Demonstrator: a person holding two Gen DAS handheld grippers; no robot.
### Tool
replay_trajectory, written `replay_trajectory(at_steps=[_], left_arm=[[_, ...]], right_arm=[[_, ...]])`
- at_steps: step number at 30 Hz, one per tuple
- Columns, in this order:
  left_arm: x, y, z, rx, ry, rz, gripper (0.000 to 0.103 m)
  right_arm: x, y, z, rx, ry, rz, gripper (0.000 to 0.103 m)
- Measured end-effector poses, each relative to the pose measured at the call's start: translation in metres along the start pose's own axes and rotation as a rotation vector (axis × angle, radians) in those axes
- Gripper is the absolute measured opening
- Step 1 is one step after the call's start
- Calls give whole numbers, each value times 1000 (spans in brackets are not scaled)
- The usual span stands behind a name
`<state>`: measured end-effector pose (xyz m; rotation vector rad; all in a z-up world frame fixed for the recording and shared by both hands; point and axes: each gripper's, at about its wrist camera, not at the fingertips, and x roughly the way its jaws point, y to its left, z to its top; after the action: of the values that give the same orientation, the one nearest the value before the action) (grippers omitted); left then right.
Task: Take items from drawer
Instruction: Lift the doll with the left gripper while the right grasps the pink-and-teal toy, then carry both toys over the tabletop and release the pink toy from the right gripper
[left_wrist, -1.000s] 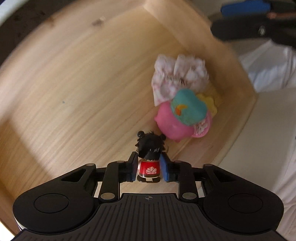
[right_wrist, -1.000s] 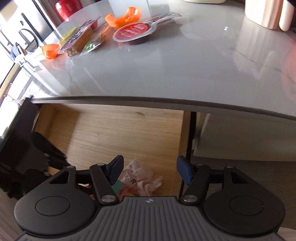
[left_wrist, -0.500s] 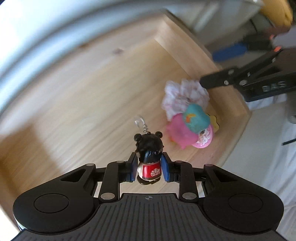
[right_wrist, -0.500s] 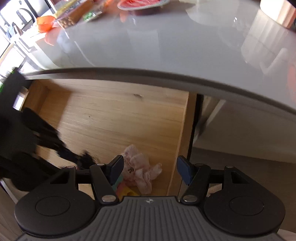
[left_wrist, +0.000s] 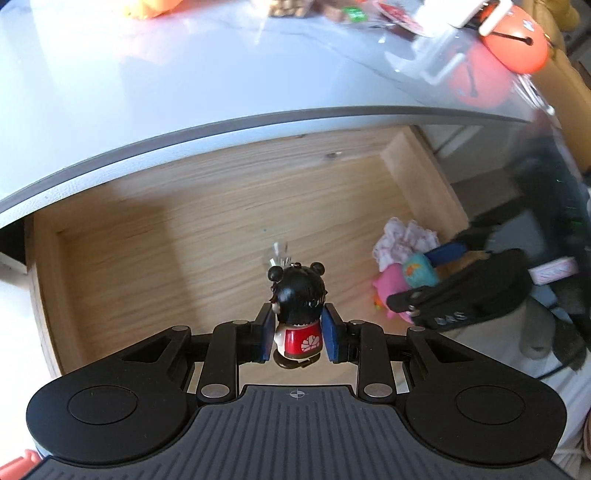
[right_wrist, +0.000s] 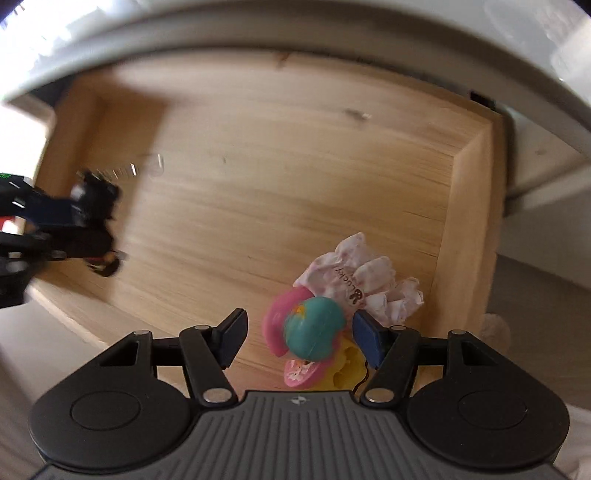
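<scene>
My left gripper (left_wrist: 297, 332) is shut on a small doll keychain (left_wrist: 298, 310) with black hair and a red top, held above the open wooden drawer (left_wrist: 184, 236). Its metal ring (left_wrist: 279, 254) hangs off the head. My right gripper (right_wrist: 299, 338) is open low in the drawer's right front corner, its fingers either side of a pink and teal toy (right_wrist: 310, 332). A crumpled pink-and-white wrapper (right_wrist: 364, 288) lies just behind that toy, and a yellow piece (right_wrist: 347, 365) sits under it. In the left wrist view the right gripper (left_wrist: 454, 291) covers part of the same pile (left_wrist: 402, 273).
The grey countertop (left_wrist: 184, 92) overhangs the drawer's back and carries snack packets (left_wrist: 295, 7), an orange item (left_wrist: 147, 5) and a red-orange round object (left_wrist: 513, 37). The drawer's right wall (right_wrist: 469, 229) stands close beside the toy pile. Bare wood covers the drawer's middle and left.
The left gripper has lifted the doll keychain up and back out of the drawer. The right gripper has dropped from countertop height down into the drawer around the pink and teal toy.
</scene>
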<state>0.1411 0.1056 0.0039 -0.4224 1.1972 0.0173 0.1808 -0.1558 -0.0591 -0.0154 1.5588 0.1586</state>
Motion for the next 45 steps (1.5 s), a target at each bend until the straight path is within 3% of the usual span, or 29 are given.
replay_trajectory(at_steps=[2,6,13,19,24,28,31,36,40,45], left_arm=[[-3,1,-3,17,-6,-1,31],[-14,7,-9,20,-9,10,31],[-3,6,-10,24,19,40,31],[-4,3,-9,42,-6,30,31],[-25,1,-4,47,-74,-54,31],[-73,4,9,26,-221,-141,31],[-101,11,35,-8,-337,-96,31],[-99,27,92,-115,-435,36,31],[-84,43,109,-143,-503,153,31],[-73,64,112,-162,-496,157,32]], right_arm=[[4,4,1,-9,23,-31,52],[-1,3,-3,5,2,-19,47],[-20,9,-25,-54,-79,11,45],[-30,-9,-35,24,-129,45,45],[-58,-23,-34,85,-206,85,44],[-104,-34,-27,133,-316,133,44],[-149,-38,-19,134,-452,159,44],[-193,-53,14,167,-671,175,44],[-185,-58,67,185,-764,142,44],[-158,-59,112,198,-774,151,42]])
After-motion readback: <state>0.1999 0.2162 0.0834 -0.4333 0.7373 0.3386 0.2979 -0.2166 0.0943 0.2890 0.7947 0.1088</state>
